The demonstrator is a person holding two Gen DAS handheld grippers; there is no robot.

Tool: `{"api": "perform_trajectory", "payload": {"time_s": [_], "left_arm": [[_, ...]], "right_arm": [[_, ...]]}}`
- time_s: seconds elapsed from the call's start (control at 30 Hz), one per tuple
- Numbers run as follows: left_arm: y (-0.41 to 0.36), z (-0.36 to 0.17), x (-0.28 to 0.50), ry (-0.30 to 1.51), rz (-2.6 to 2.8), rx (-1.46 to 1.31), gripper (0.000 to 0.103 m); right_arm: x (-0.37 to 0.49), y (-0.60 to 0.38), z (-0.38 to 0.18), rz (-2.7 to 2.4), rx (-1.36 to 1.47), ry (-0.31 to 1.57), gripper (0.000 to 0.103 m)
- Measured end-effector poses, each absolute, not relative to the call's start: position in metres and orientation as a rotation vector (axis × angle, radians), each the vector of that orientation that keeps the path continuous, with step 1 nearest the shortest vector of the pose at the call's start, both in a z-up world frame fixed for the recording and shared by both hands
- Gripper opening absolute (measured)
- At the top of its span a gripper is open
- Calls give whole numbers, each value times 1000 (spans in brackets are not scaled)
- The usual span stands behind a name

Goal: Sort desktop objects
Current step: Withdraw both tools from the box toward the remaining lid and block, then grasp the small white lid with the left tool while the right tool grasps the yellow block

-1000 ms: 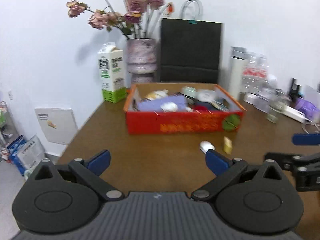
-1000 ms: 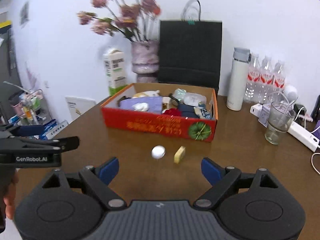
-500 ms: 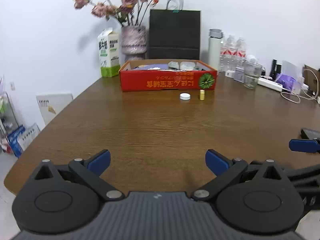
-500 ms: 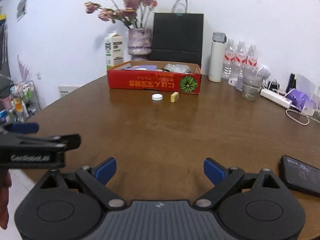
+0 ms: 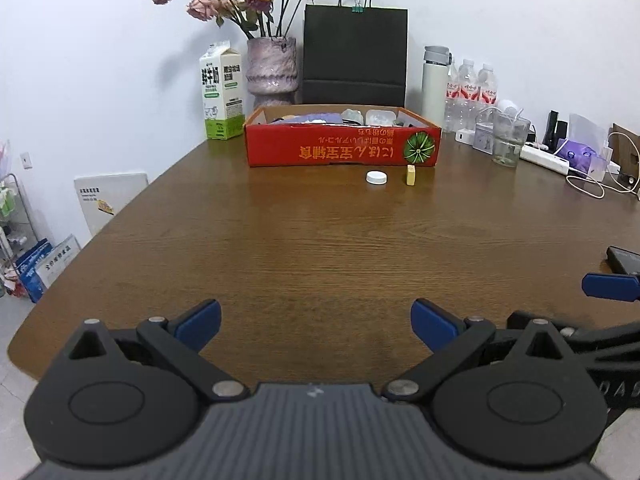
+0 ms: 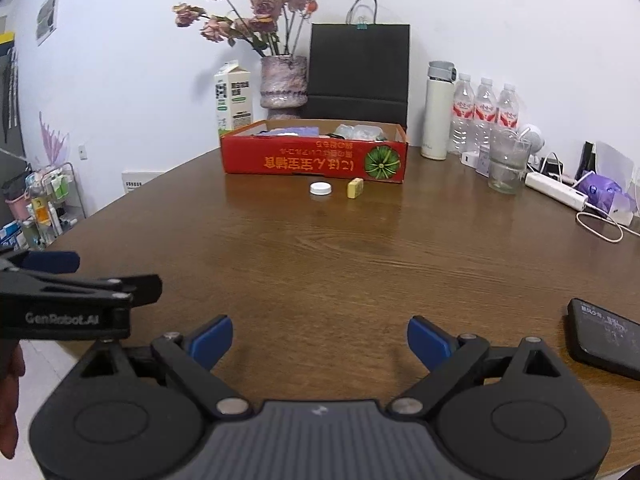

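Note:
A red cardboard box [image 5: 344,148] [image 6: 316,158] holding several small items stands at the far side of the brown table [image 5: 320,248]. In front of it lie a white round cap [image 5: 376,177] [image 6: 320,188] and a small yellow block [image 5: 411,174] [image 6: 355,188]. My left gripper [image 5: 316,322] is open and empty over the table's near edge. My right gripper [image 6: 319,338] is open and empty beside it, far from the box. Each gripper shows at the edge of the other's view.
A milk carton [image 5: 221,92], a vase of dried roses [image 5: 272,72] and a black paper bag [image 5: 355,54] stand behind the box. A white flask [image 6: 438,110], water bottles, a glass [image 6: 506,164], a power strip and cables sit right. A black phone [image 6: 606,338] lies near right.
Both grippers have pulled far back from the box to the table's near edge and stayed open. The cap and yellow block have not moved.

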State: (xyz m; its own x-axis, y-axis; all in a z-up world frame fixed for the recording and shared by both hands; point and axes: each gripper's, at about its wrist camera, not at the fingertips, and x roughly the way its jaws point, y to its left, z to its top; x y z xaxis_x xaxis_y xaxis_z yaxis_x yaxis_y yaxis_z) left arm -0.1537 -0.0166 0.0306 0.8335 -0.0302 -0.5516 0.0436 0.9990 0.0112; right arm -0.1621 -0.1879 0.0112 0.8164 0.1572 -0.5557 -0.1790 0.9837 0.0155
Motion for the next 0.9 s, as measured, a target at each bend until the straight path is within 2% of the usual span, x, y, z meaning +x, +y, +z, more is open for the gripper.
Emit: {"api": "perform_trajectory", "payload": {"time_s": [0.2,0.3,0.37,0.47,0.5,0.57,0.67,0.8,0.9], "left_arm": [[-8,33,-118,572,-70,25,103],[-11,36,-91,580,-132,18,103],[-15,38,-71,578,-171,21,103],[-24,36,-38,575,-204,59,101],[-26,35,-27,577,-215,76,99],[-33,32,-1,594,-237,118,94],[-42,26,34,615,-276,156,86],[-50,14,72,648,-329,154,70],[-55,7,97,664,-374,123,65]], "right_arm": [[-129,-191,15,182,-57,567,94],[-100,-192,17,202,-56,566,89],[-78,-193,18,214,-56,573,80],[-44,-195,18,224,-40,572,79],[-29,-197,17,225,-28,570,78],[-1,-199,14,219,-16,589,67],[40,-199,8,222,1,616,61],[88,-197,0,233,34,655,55],[117,-197,-5,234,46,680,48]]}}
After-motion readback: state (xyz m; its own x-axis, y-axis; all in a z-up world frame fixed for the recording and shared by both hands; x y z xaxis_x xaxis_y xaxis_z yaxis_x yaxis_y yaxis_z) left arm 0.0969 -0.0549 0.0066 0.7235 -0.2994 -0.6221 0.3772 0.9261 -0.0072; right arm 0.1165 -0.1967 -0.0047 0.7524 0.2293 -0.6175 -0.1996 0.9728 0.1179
